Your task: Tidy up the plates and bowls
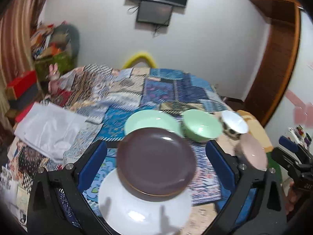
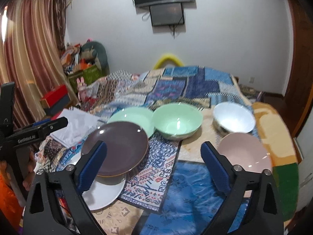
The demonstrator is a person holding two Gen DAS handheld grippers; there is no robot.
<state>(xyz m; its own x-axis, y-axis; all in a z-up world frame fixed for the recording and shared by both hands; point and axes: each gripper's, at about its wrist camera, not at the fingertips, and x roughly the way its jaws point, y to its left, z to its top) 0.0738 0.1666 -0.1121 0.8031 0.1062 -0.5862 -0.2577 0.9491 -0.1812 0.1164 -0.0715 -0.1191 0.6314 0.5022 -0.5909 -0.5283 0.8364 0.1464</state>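
Spread over a tabletop (image 2: 195,205) under a patchwork cloth. Biggest: white plate (image 1: 140,213) lying flat, brown plate (image 1: 156,162) leaning on its rim, likely tipped for easy grabbing. Behind, green plate (image 2: 131,115) touching green bowl (image 2: 177,123). Off to the right, white bowl (image 2: 233,118) and pink bowl (image 2: 244,150), maybe touching, too blurry to say. Left tongs (image 1: 156,168) wide around the brown plate, not pinching. Right tongs (image 2: 154,166) wide, holding nothing.

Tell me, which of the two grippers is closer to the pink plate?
Right. The right gripper hovers open with the pink plate just beyond its right finger. The left gripper hovers around the brown plate, further off.
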